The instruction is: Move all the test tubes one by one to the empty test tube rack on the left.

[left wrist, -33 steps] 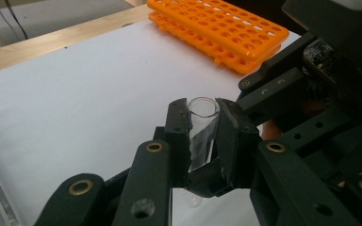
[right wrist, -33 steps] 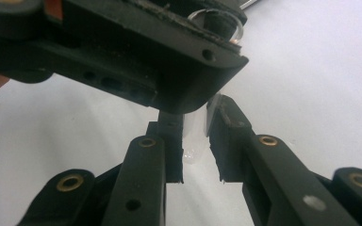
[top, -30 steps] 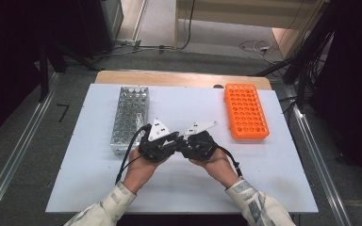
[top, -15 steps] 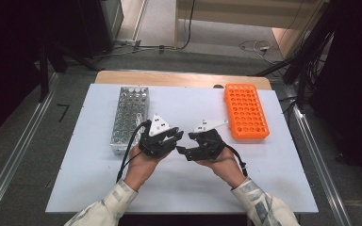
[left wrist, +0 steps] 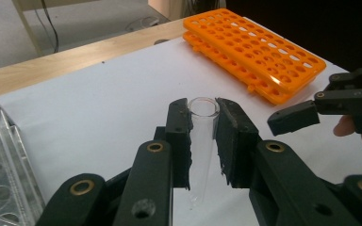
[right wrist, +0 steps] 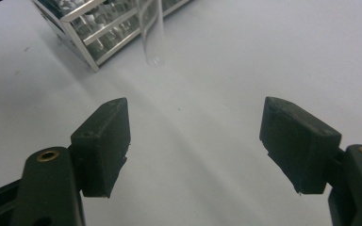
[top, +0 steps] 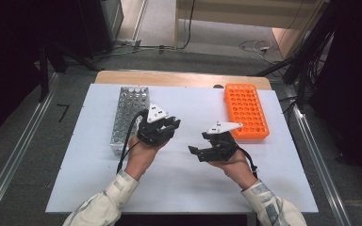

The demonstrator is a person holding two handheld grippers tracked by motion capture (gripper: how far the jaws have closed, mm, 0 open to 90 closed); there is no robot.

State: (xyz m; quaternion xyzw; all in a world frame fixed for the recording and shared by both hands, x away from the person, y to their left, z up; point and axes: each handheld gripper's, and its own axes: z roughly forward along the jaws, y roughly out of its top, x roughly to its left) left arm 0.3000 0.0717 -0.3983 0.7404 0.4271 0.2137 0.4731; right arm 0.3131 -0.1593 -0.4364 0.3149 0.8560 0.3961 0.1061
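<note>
So, left to right. Metal rack (top: 128, 115) sits at 10 o'clock on the white desk (top: 188, 188). Left tool (top: 166, 126), just at the rack's right side, is clenched on a clear glass tube (left wrist: 201, 141); in the left gripper view the pads pinch it just below the open rim, and the rest of the tube runs back between the jaws. Tube looks light, stiff, smooth and slippery, likely fragile, so best held near the rim with a gentle squeeze, not at the rounded tip. Right tool (top: 195, 153) is near 5 o'clock of the left one, apart from it, released: jaws have just been opening, nothing between them. In the right gripper view the tube (right wrist: 152, 37) hangs at 11 o'clock, well beyond the pads. Orange rack (top: 245, 110) lies at 2 o'clock, holes empty.
</note>
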